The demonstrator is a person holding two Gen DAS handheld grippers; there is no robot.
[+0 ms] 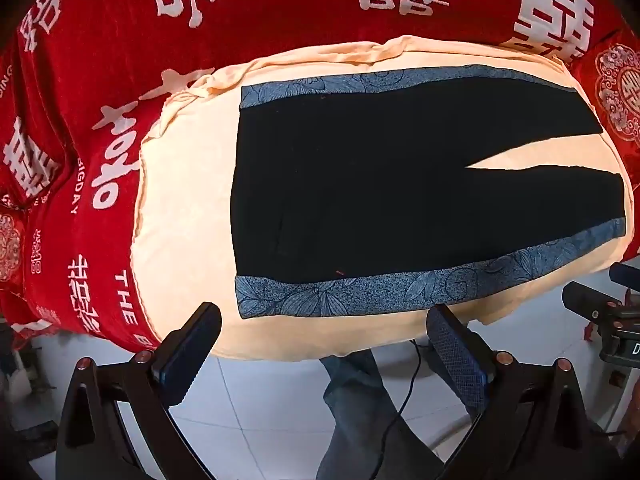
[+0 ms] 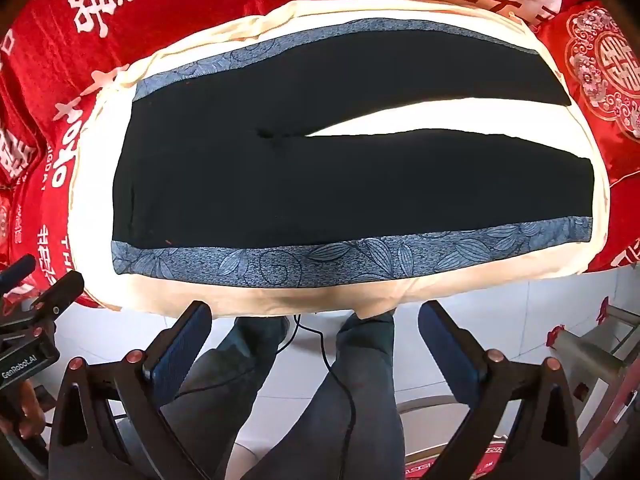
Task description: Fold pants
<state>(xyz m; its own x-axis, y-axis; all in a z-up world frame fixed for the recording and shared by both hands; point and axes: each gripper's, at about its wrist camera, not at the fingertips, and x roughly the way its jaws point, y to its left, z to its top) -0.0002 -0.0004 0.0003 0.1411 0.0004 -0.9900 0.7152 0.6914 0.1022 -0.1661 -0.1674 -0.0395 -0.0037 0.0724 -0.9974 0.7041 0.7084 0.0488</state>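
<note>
Two legs of black pants point(image 1: 360, 184) lie flat, blue-trimmed; left gripper point(image 1: 324, 344) and right gripper point(image 2: 316, 340) spread wide, holding nothing.

red blanket point(image 1: 100, 60), cream cloth point(image 1: 180, 220), white floor tiles point(image 1: 260, 400)

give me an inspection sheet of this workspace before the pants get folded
surface: cream cloth spread over a red bedspread with white characters
job's things: black pants lying flat and unfolded, legs apart in a V, blue floral side stripes along both outer edges
clutter: nothing seen on the cloth
grippers: left gripper open, holding nothing, short of the cloth's near edge; right gripper open, holding nothing, likewise
cables: black cable trailing down past the person's legs
surroundings: white tiled floor; metal frame at right
</note>
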